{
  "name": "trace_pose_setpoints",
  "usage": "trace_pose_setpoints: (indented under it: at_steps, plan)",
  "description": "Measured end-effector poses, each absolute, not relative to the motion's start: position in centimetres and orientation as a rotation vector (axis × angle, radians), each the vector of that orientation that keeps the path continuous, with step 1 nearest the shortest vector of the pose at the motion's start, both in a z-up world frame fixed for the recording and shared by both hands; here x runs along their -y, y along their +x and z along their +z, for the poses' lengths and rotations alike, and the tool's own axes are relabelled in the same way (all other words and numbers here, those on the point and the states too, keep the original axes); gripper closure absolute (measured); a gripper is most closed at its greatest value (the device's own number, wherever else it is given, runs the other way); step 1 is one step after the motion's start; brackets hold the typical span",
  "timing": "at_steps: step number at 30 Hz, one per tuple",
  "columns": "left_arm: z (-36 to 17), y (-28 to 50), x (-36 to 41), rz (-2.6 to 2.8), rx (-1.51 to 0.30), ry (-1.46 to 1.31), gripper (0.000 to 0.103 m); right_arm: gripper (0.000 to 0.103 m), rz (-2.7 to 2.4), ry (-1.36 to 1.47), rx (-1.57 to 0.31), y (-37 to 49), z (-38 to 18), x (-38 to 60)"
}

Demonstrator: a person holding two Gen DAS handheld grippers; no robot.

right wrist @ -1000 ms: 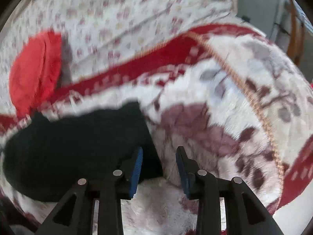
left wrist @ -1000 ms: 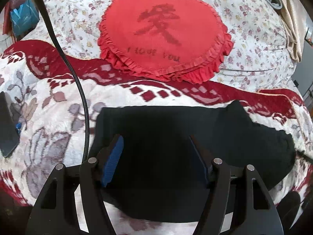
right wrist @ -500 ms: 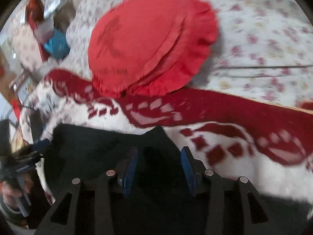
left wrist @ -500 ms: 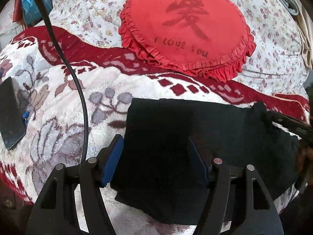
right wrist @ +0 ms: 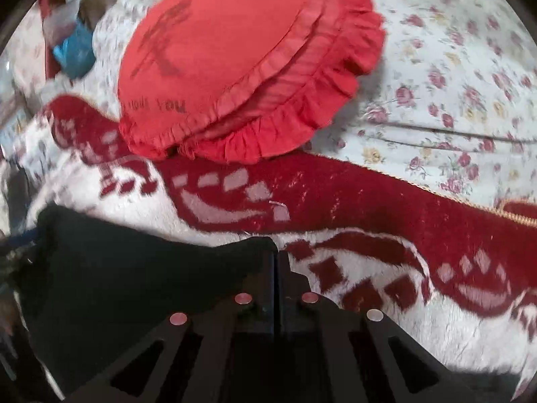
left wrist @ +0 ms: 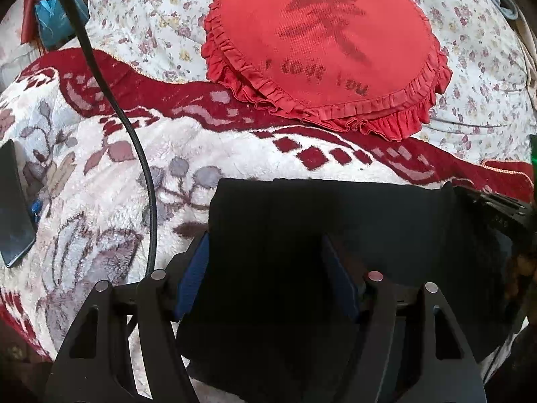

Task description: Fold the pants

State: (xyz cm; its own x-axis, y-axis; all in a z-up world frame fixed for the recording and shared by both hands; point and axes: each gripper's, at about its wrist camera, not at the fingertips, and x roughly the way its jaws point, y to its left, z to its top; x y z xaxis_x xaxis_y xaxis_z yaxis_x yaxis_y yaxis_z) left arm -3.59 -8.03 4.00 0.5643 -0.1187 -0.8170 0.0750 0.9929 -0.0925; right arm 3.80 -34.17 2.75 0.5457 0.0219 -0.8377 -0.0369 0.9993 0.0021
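Note:
Black pants [left wrist: 302,221] lie folded into a flat block on a red and white fleece blanket [left wrist: 100,201]. My left gripper [left wrist: 265,268] hovers open over the block's left part. Its left pad [left wrist: 193,272] stands at the left edge of the cloth, and the pads do not press on it. In the right wrist view the pants [right wrist: 134,268] fill the lower left. My right gripper [right wrist: 276,258] is shut, and the far right corner of the pants is pinched at its tips. The left wrist view shows that gripper [left wrist: 490,205] at the pants' right corner.
A red heart-shaped frilled cushion [left wrist: 322,43] rests beyond the pants on a floral sheet [left wrist: 151,23]. A black cable [left wrist: 144,168] runs down the blanket on the left. A dark phone [left wrist: 13,205] lies at the far left edge. Blue packaging [left wrist: 50,23] sits at the top left.
The right gripper swung from the blanket beside the pants to their far right corner, straddled it, then shut on it. The left gripper drifted so the pants' left edge now meets its left finger.

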Motion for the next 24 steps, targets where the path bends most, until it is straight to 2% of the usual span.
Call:
trace_pose_setpoints:
  at_steps: [8, 19, 21, 24]
  plan:
    - [6.1, -5.0, 8.3, -0.084, -0.896, -0.005, 0.035, 0.098, 0.060, 0.114, -0.889, -2.2, 8.0, 34.2]
    - [7.4, -7.7, 9.4, -0.101, -0.848, 0.027, 0.035, 0.097, 0.058, 0.139, -0.976, -8.2, 4.3, 31.4]
    - [7.4, -8.1, 9.4, -0.108, -0.854, 0.017, 0.035, 0.091, 0.032, 0.128, -1.015, -9.1, 3.3, 31.6]
    - [7.6, -8.6, 9.3, -0.108, -0.852, 0.010, 0.035, 0.090, 0.033, 0.147, -1.005, -10.4, 3.1, 32.3]
